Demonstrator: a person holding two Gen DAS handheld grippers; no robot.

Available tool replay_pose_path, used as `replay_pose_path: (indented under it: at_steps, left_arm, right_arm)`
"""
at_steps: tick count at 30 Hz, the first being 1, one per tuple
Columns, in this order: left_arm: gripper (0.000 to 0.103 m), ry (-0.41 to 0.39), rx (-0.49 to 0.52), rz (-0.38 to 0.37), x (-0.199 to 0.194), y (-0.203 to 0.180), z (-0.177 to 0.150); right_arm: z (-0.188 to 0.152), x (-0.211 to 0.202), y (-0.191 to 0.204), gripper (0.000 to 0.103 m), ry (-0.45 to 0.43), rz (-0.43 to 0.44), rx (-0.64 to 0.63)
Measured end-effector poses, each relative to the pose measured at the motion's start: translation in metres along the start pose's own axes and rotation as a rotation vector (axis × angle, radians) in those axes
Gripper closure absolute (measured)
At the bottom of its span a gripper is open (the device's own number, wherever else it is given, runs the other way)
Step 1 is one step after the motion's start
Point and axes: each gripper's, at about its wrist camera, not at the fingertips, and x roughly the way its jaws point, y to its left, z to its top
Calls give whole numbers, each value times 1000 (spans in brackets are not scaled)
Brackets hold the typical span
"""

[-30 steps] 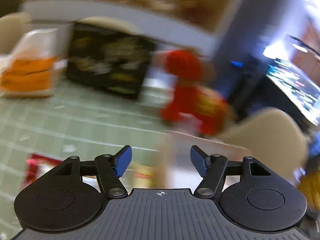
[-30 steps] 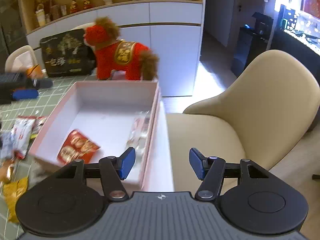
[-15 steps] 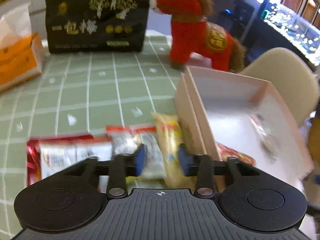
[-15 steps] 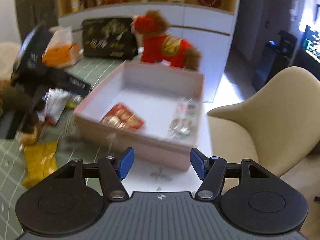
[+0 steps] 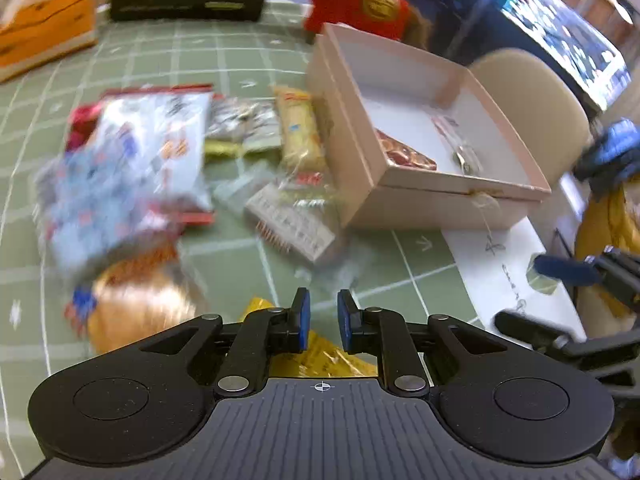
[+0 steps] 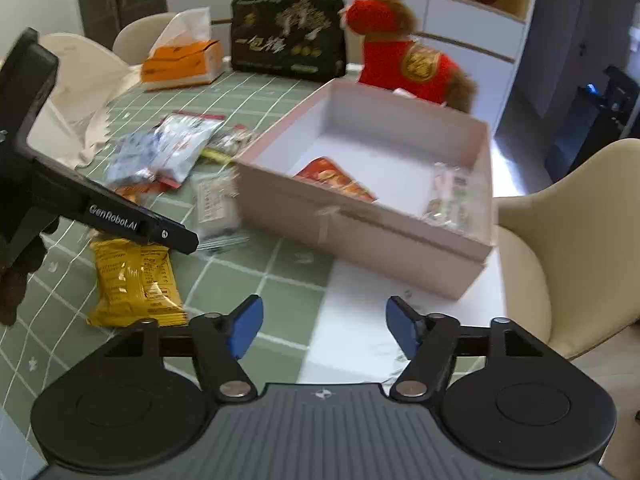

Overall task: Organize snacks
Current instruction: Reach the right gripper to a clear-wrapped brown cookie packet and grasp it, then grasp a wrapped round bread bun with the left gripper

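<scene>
The pink box (image 6: 372, 216) is sitting on the green bench (image 6: 240, 276), and it is holding only two snacks so far: a red packet (image 6: 336, 178) and a clear packet (image 6: 450, 196). Most of the snacks are lying outside the box in a messy pile (image 5: 160, 160) just beside its left wall. A yellow packet (image 6: 134, 284) is lying nearer to us, apart from the pile. So the job looks only just begun, with many snacks left to put away.

The left gripper (image 5: 323, 322) is hanging over the yellow packet (image 5: 320, 354). Its blue fingers (image 5: 302, 320) are standing nearly together, with just a thin gap showing. Nothing is sitting in that gap, so it is not holding a snack.

The right gripper (image 6: 324, 326) is floating above the bench in front of the box. Its fingers (image 6: 244, 326) are spread wide apart and are touching nothing.

The yellow packet looks like the next snack to grab.
</scene>
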Motion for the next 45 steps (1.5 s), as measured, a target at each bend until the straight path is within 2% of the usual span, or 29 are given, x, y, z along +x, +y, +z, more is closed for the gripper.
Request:
replay_pose_path:
  at_steps: [2, 4, 8, 11, 14, 16, 17, 18, 21, 25, 27, 29, 32, 33, 34, 36, 38, 40, 43, 45]
  left_arm:
    - [83, -41, -114, -9, -15, 9, -12]
    - [83, -74, -173, 8, -30, 15, -20]
    - [82, -107, -178, 60, -64, 20, -35]
    - [82, -110, -188, 45, -82, 24, -46]
    - [82, -111, -235, 40, -93, 33, -69]
    - [82, -113, -274, 41, -95, 40, -82]
    - [82, -109, -304, 41, -95, 45, -89]
    - [82, -105, -330, 43, -92, 48, -93]
    - [82, -97, -401, 37, -83, 53, -99]
    - [82, -113, -453, 11, -72, 49, -92]
    - [82, -116, -455, 23, -61, 43, -82]
    - [82, -123, -410, 35, -52, 32, -68]
    - [80, -125, -289, -32, -42, 12, -46]
    - [75, -138, -267, -59, -41, 8, -40]
    - [74, -151, -261, -52, -43, 7, -35]
    - [75, -187, -275, 53, -47, 13, -25]
    - [75, -217, -316, 170, -51, 32, -16]
    - [75, -227, -371, 252, -50, 52, -7]
    - [75, -207, -427, 333, -43, 76, 5]
    - [75, -183, -436, 349, -36, 79, 8]
  right_arm:
    - [4, 3, 9, 27, -9, 27, 3]
    - [13, 9, 19, 27, -29, 54, -22]
    - [35, 35, 42, 27, -55, 62, -42]
    - [47, 67, 61, 27, -28, 68, -47]
    - [48, 93, 78, 28, -9, 39, -89]
    - [46, 98, 80, 35, -32, 55, -78]
    - [46, 97, 79, 46, -29, 75, -71]
    - [47, 94, 77, 62, -20, 78, -71]
    - [42, 82, 63, 62, 22, 106, -48]
    - [14, 53, 39, 62, 39, 108, -52]
    - [-6, 37, 27, 62, 58, 97, -47]
    - [-26, 23, 16, 62, 73, 79, -58]
    - [-50, 4, 5, 58, 60, 59, -80]
    - [-55, 0, 3, 54, 54, 56, -81]
    - [-59, -2, 1, 52, 43, 48, -76]
    - [-63, -1, -2, 36, 27, 25, -48]
    - [-64, 1, -6, 33, 20, 20, 0]
    - [-64, 2, -9, 31, 5, 16, 26]
    - [-65, 6, -12, 25, -20, -10, 35]
    - [-66, 9, -18, 20, -36, -19, 46]
